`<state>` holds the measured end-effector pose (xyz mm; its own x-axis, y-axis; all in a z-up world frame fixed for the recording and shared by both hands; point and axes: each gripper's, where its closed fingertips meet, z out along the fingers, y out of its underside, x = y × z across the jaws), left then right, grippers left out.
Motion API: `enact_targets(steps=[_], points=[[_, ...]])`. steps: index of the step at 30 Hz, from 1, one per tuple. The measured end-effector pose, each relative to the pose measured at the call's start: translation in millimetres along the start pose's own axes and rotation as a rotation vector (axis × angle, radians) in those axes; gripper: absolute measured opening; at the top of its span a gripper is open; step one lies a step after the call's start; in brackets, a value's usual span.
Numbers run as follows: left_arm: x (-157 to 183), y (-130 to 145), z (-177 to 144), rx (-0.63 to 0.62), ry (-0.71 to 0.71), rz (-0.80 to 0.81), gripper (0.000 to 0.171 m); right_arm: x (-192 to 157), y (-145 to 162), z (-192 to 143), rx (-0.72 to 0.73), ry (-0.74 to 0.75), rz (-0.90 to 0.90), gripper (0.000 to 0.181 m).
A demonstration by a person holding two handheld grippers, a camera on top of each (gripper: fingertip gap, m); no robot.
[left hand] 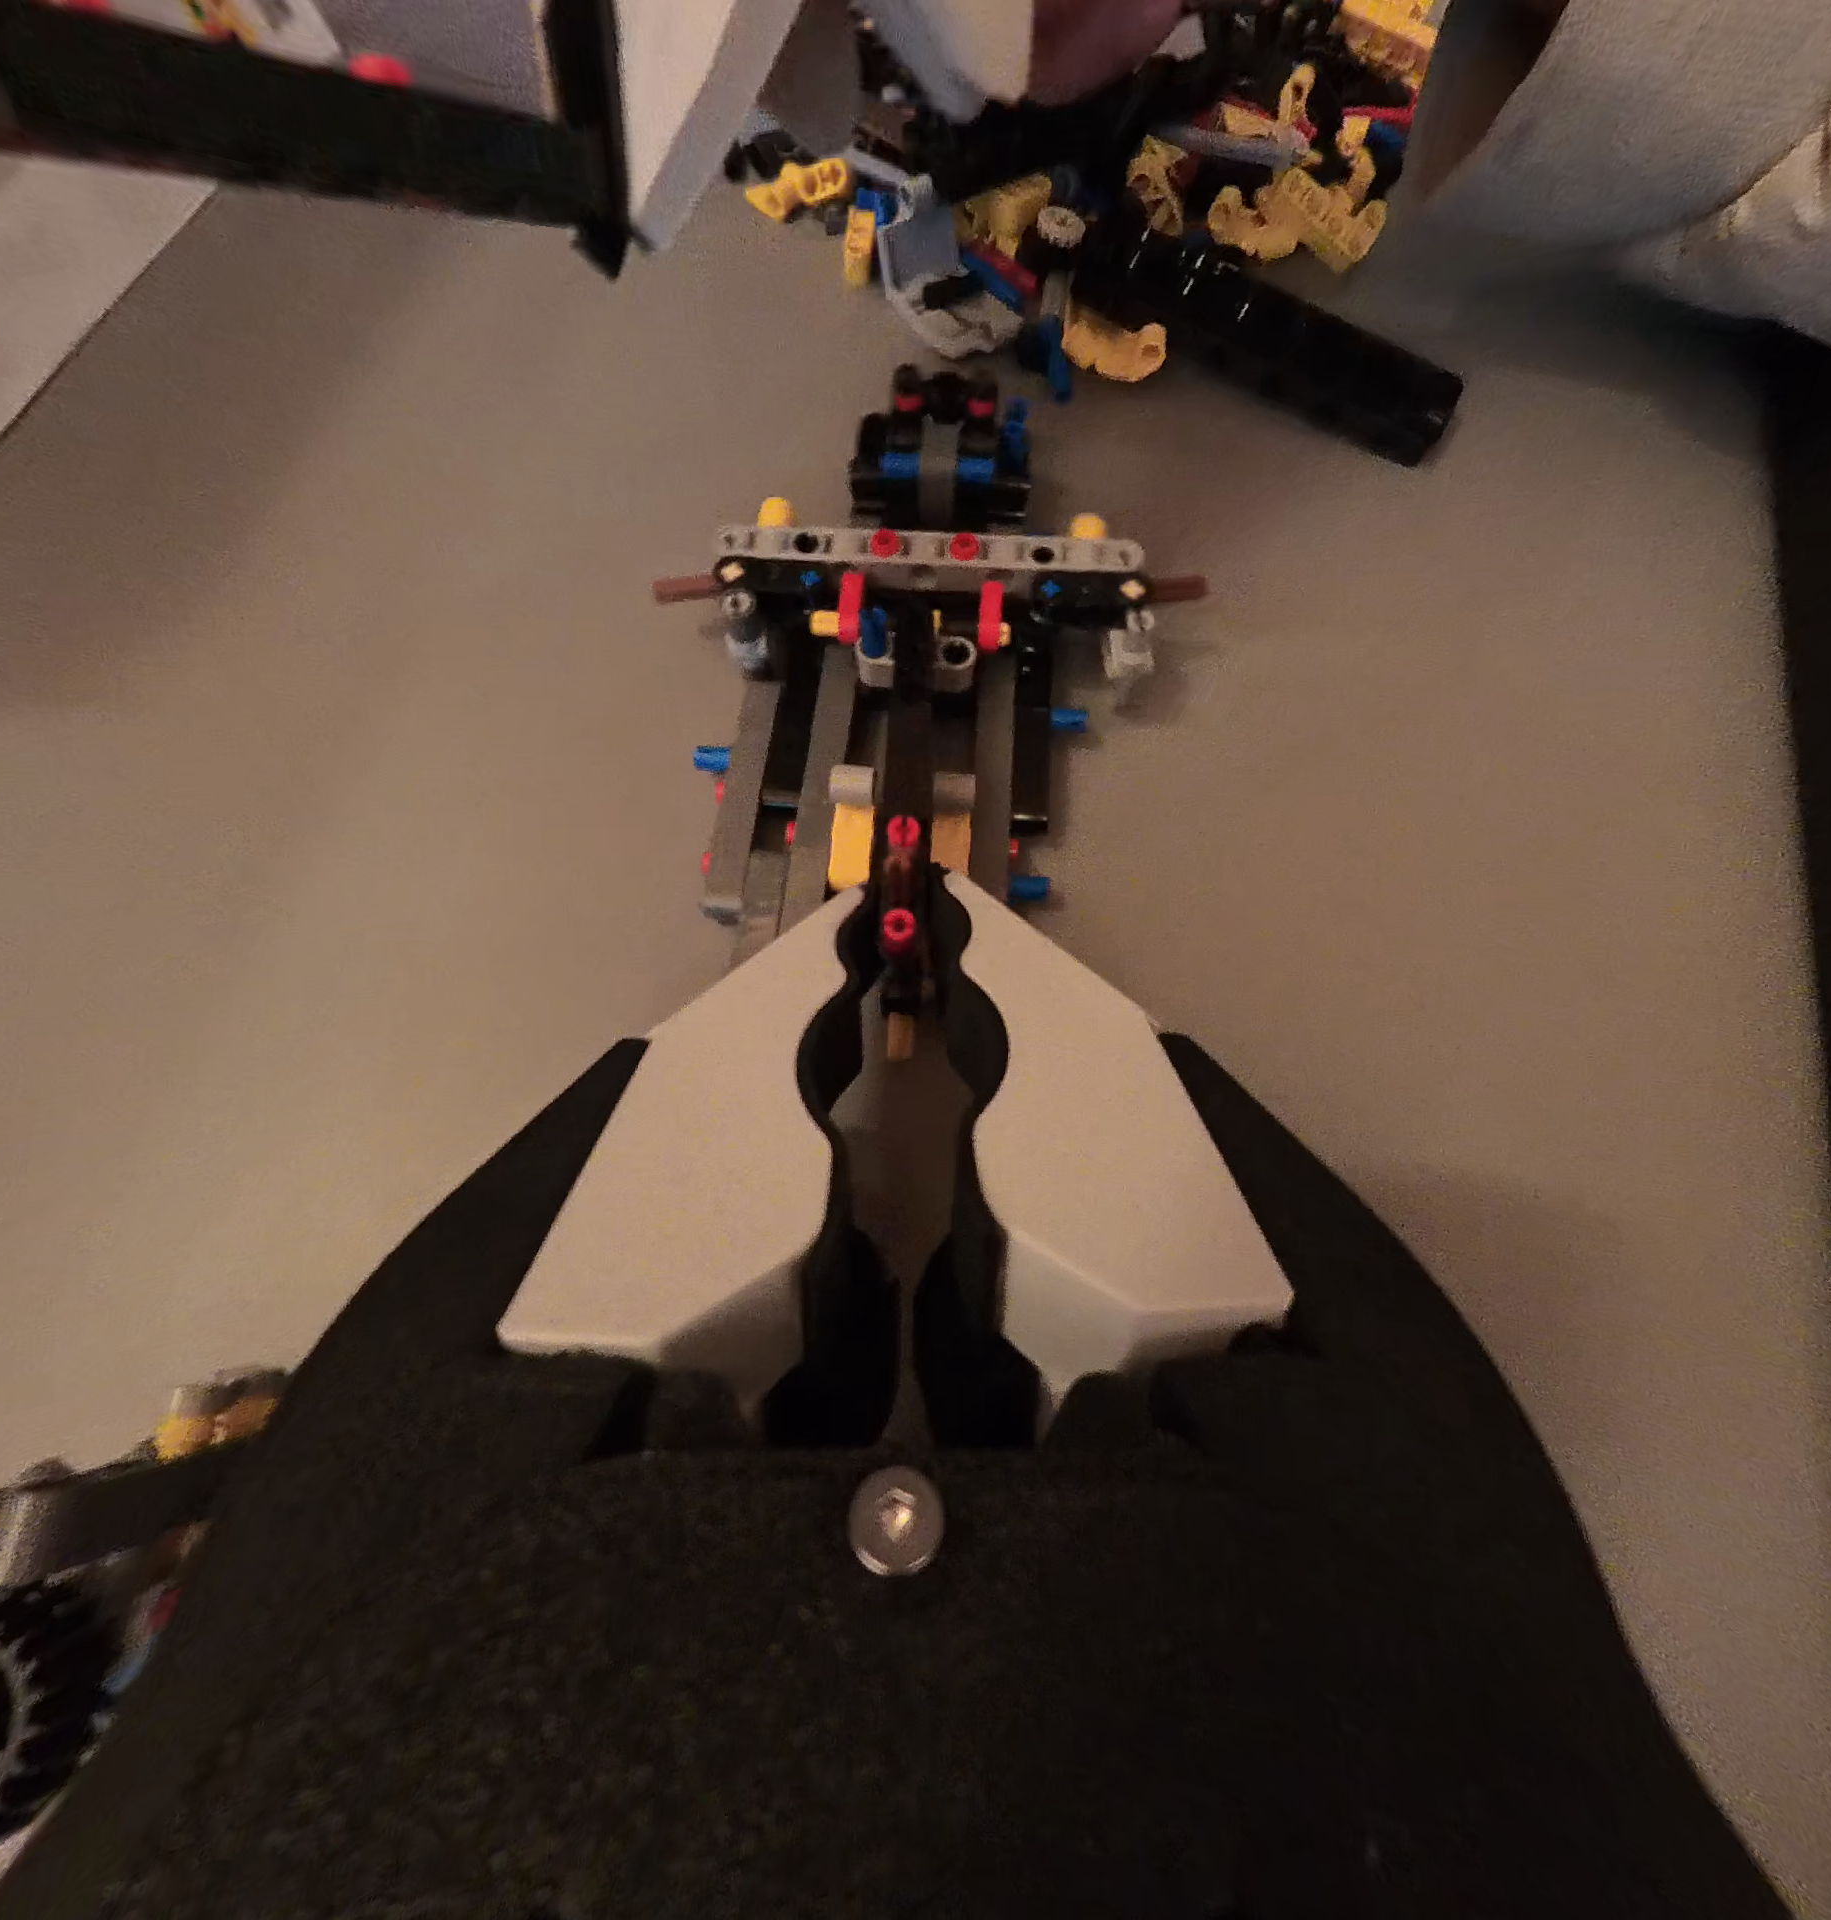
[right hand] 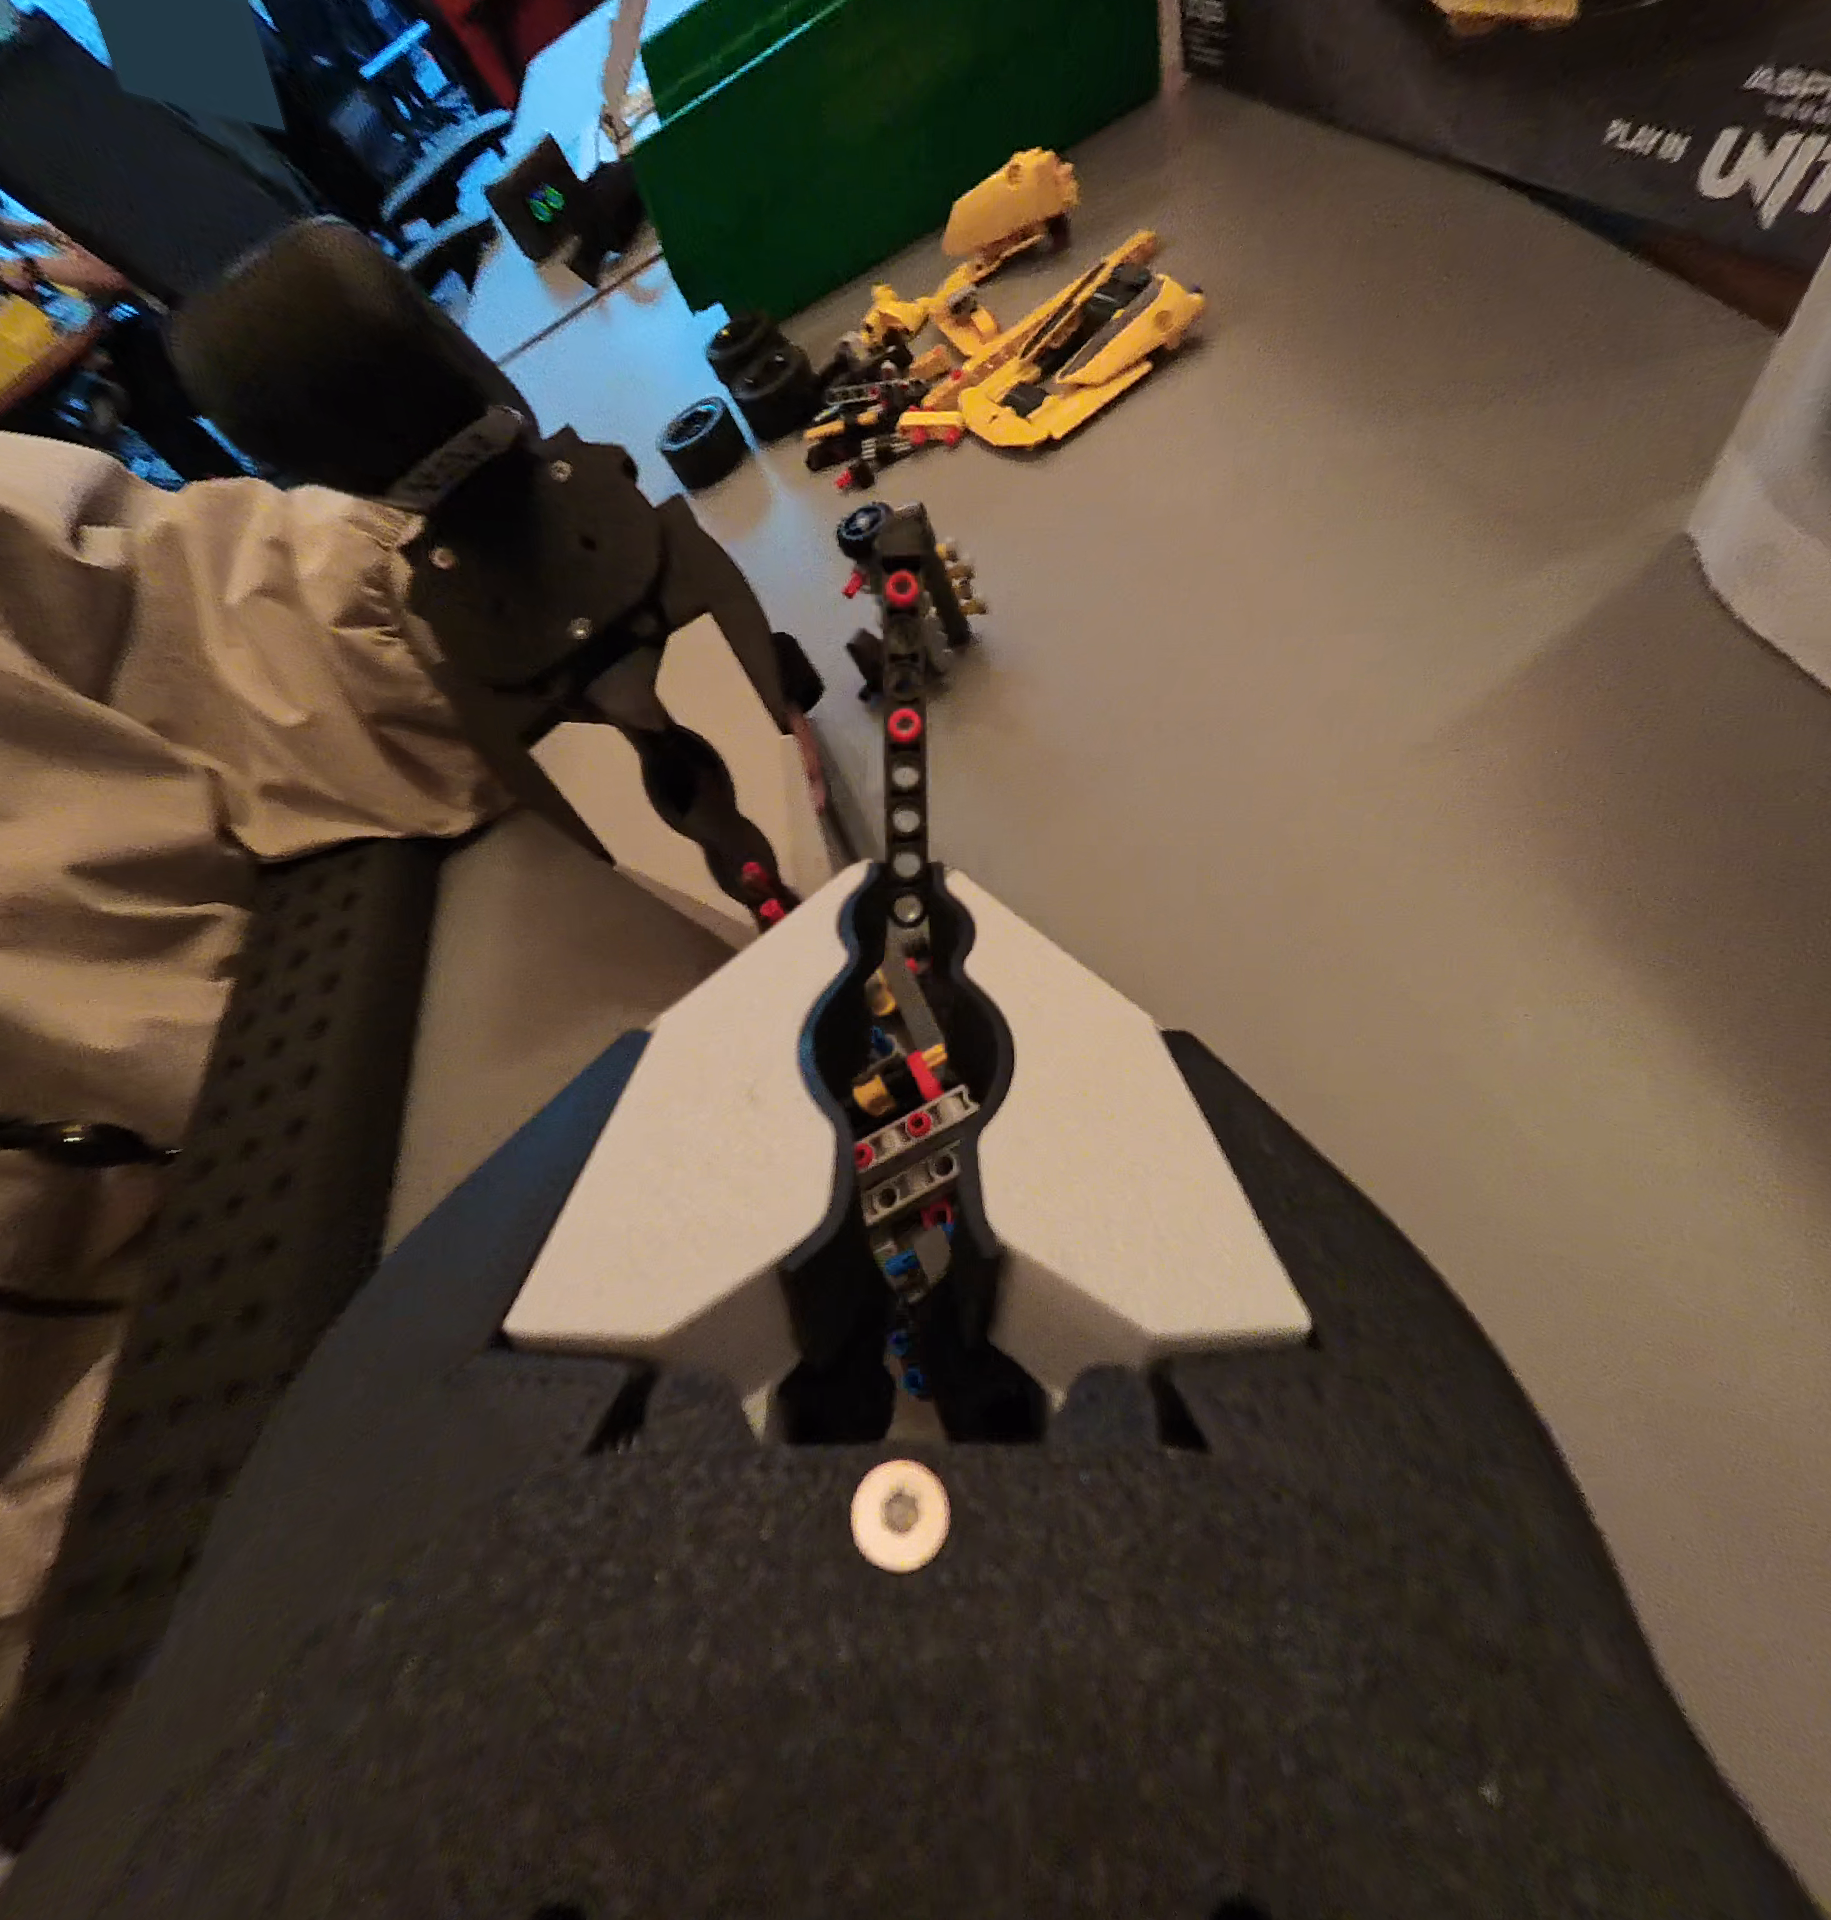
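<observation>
Two grippers of mine close on one toy-brick frame that lies on the grey bench. My left gripper has its pale fingers drawn nearly together on the thin black beam at the frame's near end, where two red pins show in the narrow gap. My right gripper grips a black holed beam edge-on between its tips, fingers almost closed; grey, red and blue parts of the frame show through the gap behind the tips. In the right wrist view my left gripper comes in from the left with a beige sleeve above it.

Past the far end of the frame, toward the bench's far edge in the left wrist view, sits a loose pile of yellow, black and blue bricks. A black box stands at the far left corner there.

In the right wrist view a small brick piece lies beyond the beam, then black wheels and yellow body panels. A green board stands at the bench's far edge, and a dark printed box at the far right.
</observation>
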<state>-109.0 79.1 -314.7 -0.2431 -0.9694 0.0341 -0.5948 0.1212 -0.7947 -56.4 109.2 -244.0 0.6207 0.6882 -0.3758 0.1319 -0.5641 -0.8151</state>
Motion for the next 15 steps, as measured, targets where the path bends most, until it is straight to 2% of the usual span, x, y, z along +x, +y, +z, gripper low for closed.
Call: enact_targets(steps=[4,6,10,13,15], points=[[0,-1,1,-0.004,-0.004,-0.022,0.008,-6,0,8,-0.019,0.027,-0.066,0.006],[-1,-8,-5,0.022,0.012,-0.049,0.022,-13,-1,12,-0.02,-0.007,-0.046,0.006],[-17,-37,-36,0.215,0.026,-0.156,0.029,-17,6,18,-0.054,-0.024,-0.045,0.006],[-28,-57,-62,0.385,0.065,-0.224,0.031,-38,7,28,-0.06,-0.142,-0.032,0.006],[-27,-62,-71,0.429,0.116,-0.238,0.029,-49,5,34,-0.052,-0.199,-0.026,0.006]])
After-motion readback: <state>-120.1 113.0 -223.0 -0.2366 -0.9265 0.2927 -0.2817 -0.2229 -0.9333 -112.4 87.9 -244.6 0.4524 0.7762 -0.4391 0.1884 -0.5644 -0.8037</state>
